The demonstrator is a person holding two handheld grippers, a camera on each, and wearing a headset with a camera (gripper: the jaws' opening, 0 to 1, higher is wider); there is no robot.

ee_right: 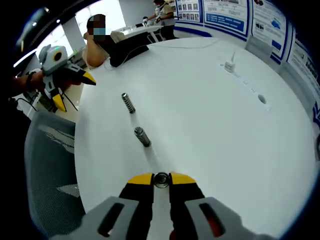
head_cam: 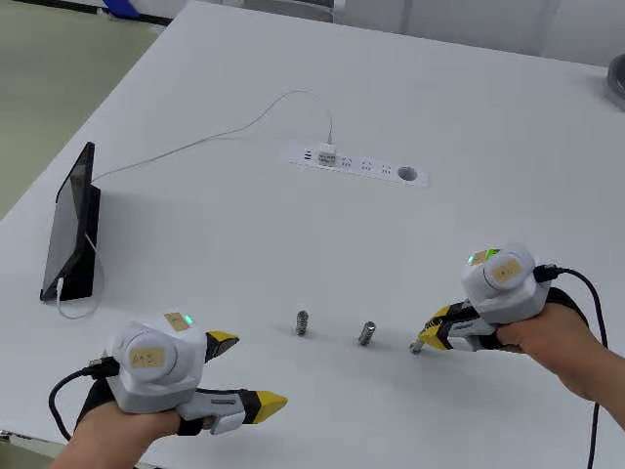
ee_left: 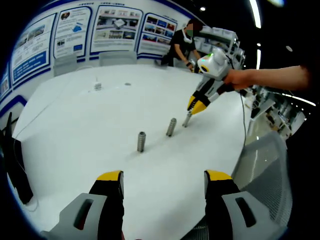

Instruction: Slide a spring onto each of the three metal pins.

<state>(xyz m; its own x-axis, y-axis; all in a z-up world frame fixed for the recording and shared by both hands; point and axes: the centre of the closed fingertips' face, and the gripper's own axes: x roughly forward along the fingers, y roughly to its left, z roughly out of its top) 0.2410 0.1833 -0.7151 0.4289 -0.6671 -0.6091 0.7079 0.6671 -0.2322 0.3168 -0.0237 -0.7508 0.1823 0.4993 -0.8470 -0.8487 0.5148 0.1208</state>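
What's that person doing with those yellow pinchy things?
A person holds a gripper in each hand over a white table. The right gripper has its jaws shut on the third pin at the end of a short row. The other two pins already seem to wear springs. The left gripper hovers open, holding nothing.

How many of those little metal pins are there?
3. The left pin and middle pin stand free on the table; the right pin is clamped in the right gripper.

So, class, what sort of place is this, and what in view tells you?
Probably a lab or showroom workspace: a big white table with a power strip, and information posters along the wall.
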